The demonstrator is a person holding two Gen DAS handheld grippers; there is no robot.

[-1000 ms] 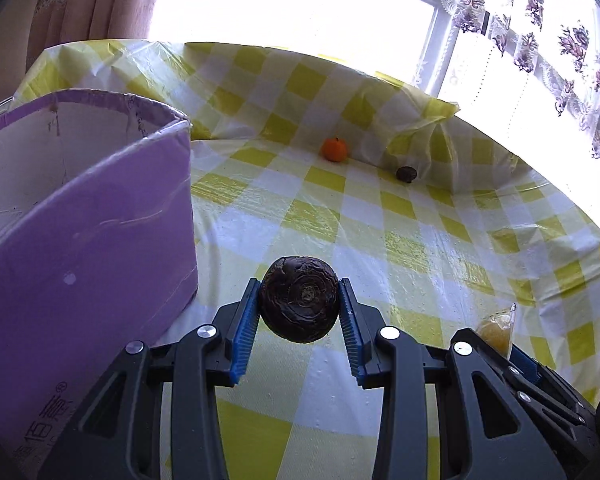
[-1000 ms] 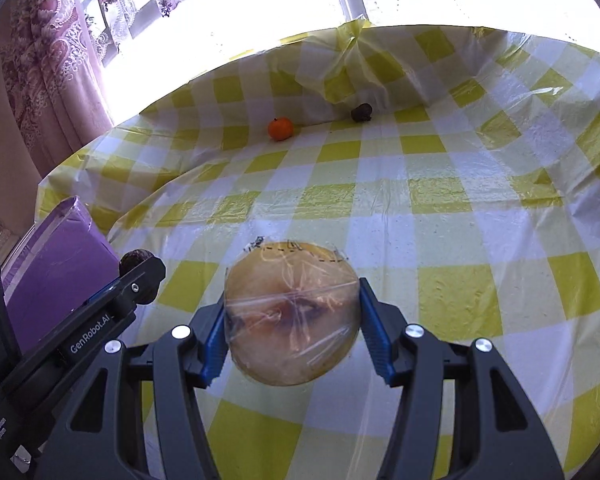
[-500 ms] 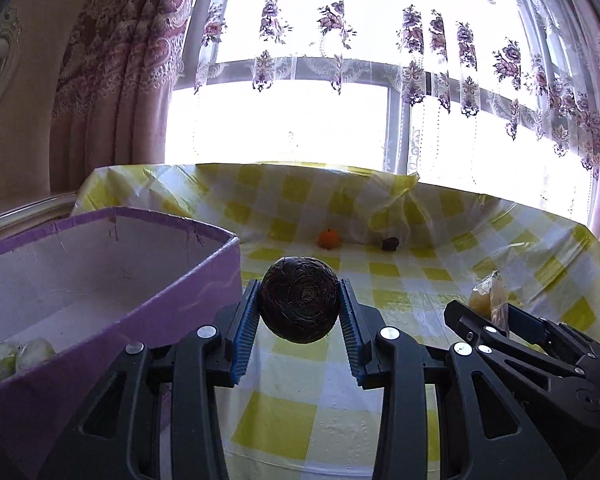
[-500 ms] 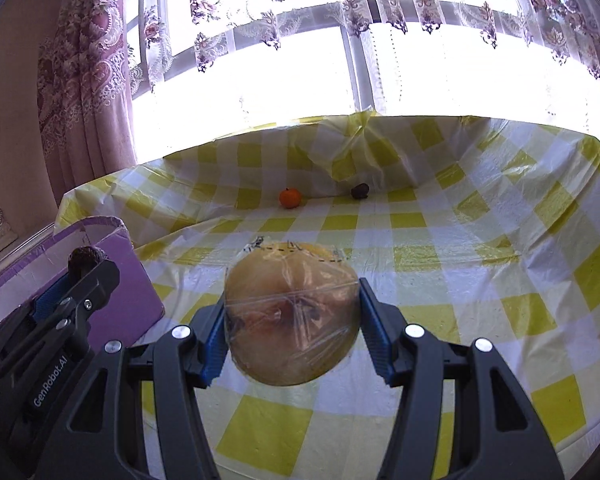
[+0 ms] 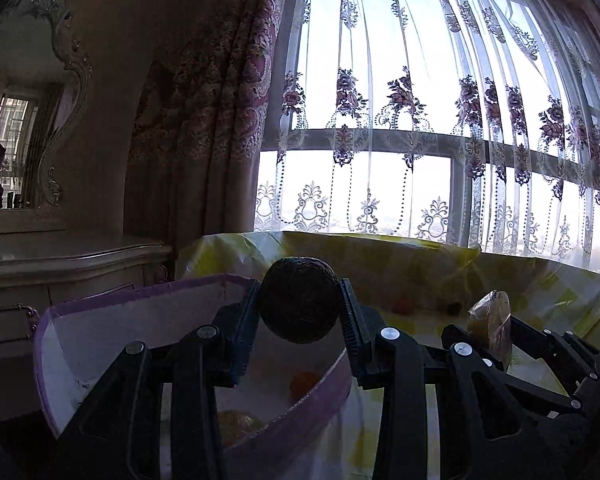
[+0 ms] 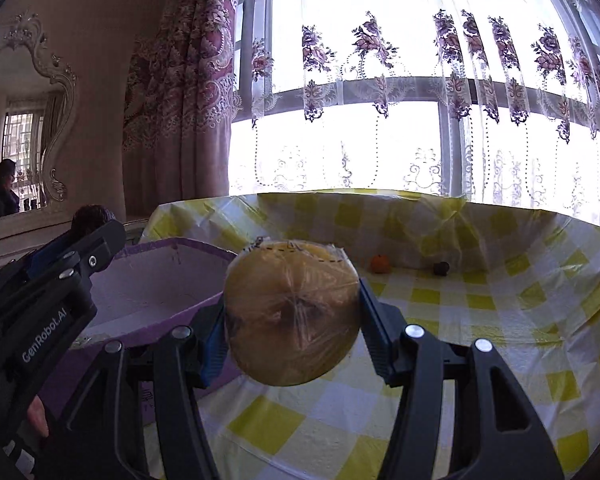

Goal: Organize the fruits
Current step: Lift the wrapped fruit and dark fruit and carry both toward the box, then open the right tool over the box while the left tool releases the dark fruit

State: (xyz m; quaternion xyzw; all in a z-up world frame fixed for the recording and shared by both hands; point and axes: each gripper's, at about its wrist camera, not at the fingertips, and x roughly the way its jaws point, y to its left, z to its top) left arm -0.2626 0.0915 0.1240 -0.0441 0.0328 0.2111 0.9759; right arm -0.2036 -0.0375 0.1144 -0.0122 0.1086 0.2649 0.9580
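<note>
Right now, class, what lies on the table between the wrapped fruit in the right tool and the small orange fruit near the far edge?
Only bare yellow-checked tablecloth lies between the wrapped fruit and the orange fruit, as the right wrist view shows.

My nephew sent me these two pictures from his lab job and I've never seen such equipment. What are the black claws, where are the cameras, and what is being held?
No robot here: a person holds two hand-held grippers, each with a fisheye camera looking along its two fingers. The left camera shows the left gripper shut on a dark round fruit, raised over an open purple box with a few fruits inside. The right camera shows the right gripper shut on a plastic-wrapped yellow fruit above the yellow checked tablecloth. Far back on the cloth lie a small orange and a small dark fruit.
</note>
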